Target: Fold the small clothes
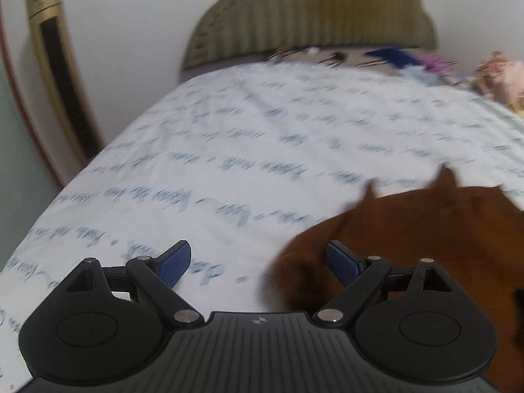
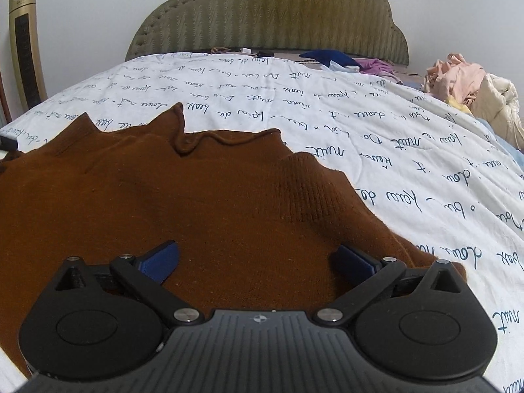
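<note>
Brown sweater (image 2: 163,196) spread flat on the bed's white quilt (image 2: 393,150), near its front edge. Right gripper (image 2: 258,258) fingers spread wide right over the knit, nothing pinched. Left gripper (image 1: 258,262) fingers also spread, empty, at the sweater's left edge: right finger (image 1: 344,262) over brown cloth, left finger over bare quilt.

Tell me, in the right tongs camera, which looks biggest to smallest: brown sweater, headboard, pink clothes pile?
1. brown sweater, though it lies nearest the camera
2. headboard
3. pink clothes pile
</note>
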{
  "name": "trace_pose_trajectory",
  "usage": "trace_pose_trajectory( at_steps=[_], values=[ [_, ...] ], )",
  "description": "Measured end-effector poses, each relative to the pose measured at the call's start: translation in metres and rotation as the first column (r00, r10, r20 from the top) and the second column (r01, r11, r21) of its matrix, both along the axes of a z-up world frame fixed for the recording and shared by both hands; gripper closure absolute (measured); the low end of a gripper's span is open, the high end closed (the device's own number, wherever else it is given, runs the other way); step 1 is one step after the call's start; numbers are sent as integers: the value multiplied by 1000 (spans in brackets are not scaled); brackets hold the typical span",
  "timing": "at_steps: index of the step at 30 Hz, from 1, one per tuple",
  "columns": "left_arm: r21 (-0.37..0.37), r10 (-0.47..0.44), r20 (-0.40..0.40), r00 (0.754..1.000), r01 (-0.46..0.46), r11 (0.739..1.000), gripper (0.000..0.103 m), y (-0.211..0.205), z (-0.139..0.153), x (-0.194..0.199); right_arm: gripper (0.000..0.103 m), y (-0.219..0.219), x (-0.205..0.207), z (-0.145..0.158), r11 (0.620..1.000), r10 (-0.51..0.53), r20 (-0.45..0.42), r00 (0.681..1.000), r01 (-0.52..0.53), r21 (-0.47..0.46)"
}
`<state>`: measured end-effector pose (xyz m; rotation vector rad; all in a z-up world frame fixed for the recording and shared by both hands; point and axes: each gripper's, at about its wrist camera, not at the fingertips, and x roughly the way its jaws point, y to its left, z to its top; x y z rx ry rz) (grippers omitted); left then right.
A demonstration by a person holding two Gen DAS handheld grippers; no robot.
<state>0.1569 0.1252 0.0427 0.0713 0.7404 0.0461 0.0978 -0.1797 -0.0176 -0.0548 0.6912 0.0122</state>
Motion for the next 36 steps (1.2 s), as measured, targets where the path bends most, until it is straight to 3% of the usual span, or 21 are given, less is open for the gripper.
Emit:
trace_pose_trajectory(
  at_steps=[5, 12, 18, 31, 36],
  values=[
    [55, -88, 0, 996, 88, 995, 12, -40, -6, -5, 0, 5, -2, -3, 1000, -13, 19, 1000, 13, -11],
    [35, -85, -88, 992, 88, 995, 12, -47, -42, -7, 0, -4, -7, -6, 999, -16, 25, 1000, 15, 40],
    [-17, -75, -98, 992, 74, 997, 12, -37, -47, -15, 0, -5, -10, -8, 999, -19, 34, 999, 17, 47],
    [-28, -77, -65, 995, 75, 997, 12, -34, -52, -26, 0, -5, -14, -9, 998, -28, 42, 999, 26, 60],
    [-44, -84, -13, 996, 84, 996, 12, -29, -57, -35, 0, -6, -17, -10, 997, -33, 56, 998, 29, 69]
  ],
)
